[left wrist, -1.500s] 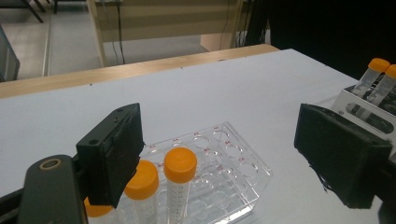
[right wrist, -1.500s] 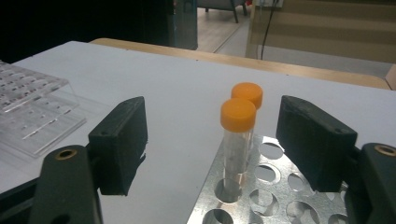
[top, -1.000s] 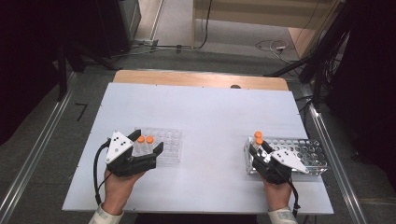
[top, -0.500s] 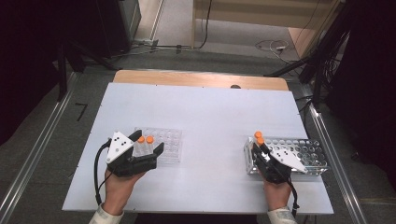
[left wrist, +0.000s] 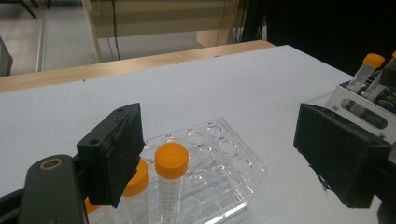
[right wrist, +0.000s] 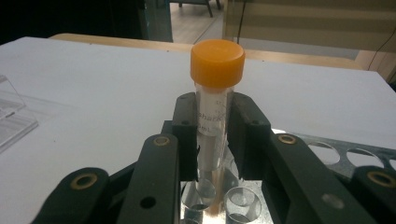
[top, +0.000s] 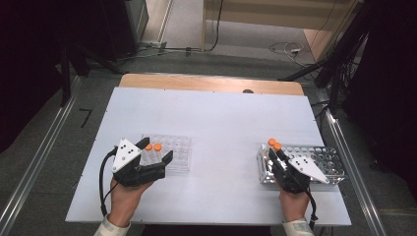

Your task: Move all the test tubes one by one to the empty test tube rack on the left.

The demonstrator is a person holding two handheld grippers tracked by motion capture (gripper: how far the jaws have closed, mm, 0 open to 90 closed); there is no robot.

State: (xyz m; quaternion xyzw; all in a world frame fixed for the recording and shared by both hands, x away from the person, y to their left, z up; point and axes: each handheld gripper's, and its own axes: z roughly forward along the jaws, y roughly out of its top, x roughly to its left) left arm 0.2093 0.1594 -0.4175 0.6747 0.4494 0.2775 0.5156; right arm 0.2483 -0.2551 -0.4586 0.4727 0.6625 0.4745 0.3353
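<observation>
My right gripper (right wrist: 214, 126) is shut on a clear tube with an orange cap (right wrist: 216, 84). The tube stands upright in the left end of a metal rack (right wrist: 336, 154), and the pads press its sides just below the cap. From above, this gripper (top: 276, 153) sits at the rack's (top: 322, 160) left end, where two orange caps (top: 271, 142) stand. My left gripper (left wrist: 229, 158) is open, with its jaws wide apart over the near end of a clear plastic rack (left wrist: 224, 163). Orange-capped tubes (left wrist: 171, 177) stand in that rack by the left jaw, which does not press on them.
The white tabletop (top: 216, 118) spreads out between the two racks. A wooden strip (top: 206, 82) runs along its far edge, with floor and cables beyond. Dark equipment stands at both sides of the table.
My right gripper's jaws have drawn in round the orange-capped tube at the metal rack's left end. The left hand and its gripper have stayed where they were.
</observation>
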